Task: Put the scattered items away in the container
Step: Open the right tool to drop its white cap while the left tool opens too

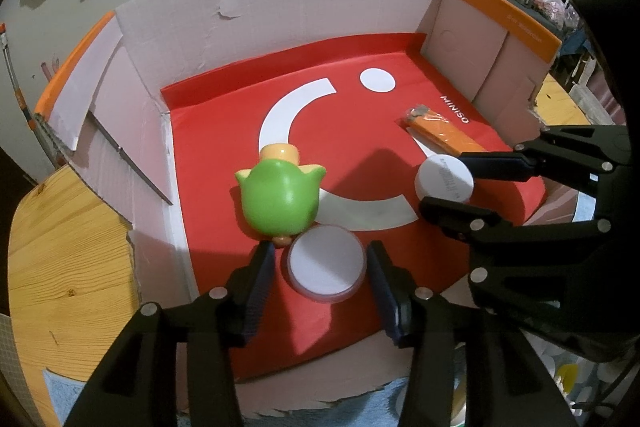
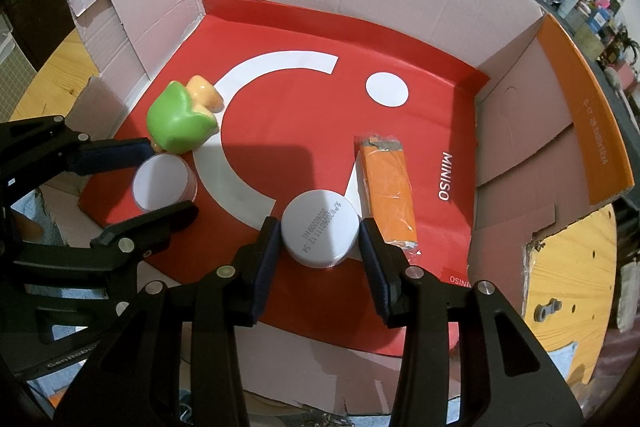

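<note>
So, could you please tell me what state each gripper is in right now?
Left gripper: open, pads either side of the pink-rimmed round tub, not touching it.
Right gripper: closed on the upturned white jar.

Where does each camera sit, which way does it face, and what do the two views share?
Left wrist: on the left gripper, looking steeply down into the cardboard box; its own jaws straddle the round tin without pressing it; the right gripper shows at right.
Right wrist: on the right gripper, also looking down into the box; its own jaws hold the white jar; the left gripper shows at left.
Shared: red liner, green toy, orange packet, round tin, white jar.
</note>
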The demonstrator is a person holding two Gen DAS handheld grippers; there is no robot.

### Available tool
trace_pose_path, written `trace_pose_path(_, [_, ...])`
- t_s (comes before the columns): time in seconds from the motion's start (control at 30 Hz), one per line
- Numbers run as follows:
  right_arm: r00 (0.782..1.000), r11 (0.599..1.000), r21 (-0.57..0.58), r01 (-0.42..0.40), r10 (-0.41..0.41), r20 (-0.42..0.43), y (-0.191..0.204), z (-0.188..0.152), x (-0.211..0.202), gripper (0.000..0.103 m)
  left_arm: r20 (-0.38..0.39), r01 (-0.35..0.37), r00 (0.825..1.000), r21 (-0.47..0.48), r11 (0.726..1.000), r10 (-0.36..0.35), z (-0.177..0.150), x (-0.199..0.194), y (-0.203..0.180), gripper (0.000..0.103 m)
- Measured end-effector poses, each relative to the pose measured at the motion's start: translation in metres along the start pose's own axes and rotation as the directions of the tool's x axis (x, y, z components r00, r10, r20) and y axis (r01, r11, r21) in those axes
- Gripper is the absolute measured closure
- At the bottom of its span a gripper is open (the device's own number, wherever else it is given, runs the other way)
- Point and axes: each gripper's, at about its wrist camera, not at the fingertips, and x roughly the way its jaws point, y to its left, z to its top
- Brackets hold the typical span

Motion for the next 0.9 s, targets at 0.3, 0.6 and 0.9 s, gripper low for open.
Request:
trace_pose_path(0.3, [1.0,1.0,0.005,0.01,-0.01,0.002,-0.015,-0.014,-0.006,0.057,0.001,0.003,1.0,0.001,1.0,-0.003,0.0,0.001,-0.001,0.051])
trace_pose_path(0.6, [1.0,1.0,0.01,0.023,-0.023,0.006,-0.032,-0.027,-0.011,0.05,0.002,0.006,1.0,0.006,1.0,-0.006,-0.001,0.0,-0.003,0.049])
trace_pose_path(0.9, [0.999,0.999,0.011,0.03,-0.03,0.011,-0.055,-0.043,-0.021,0.049,0.014,-0.009,1.0,0.01,1.0,0.008,-0.004,-0.006,-0.003,0.037])
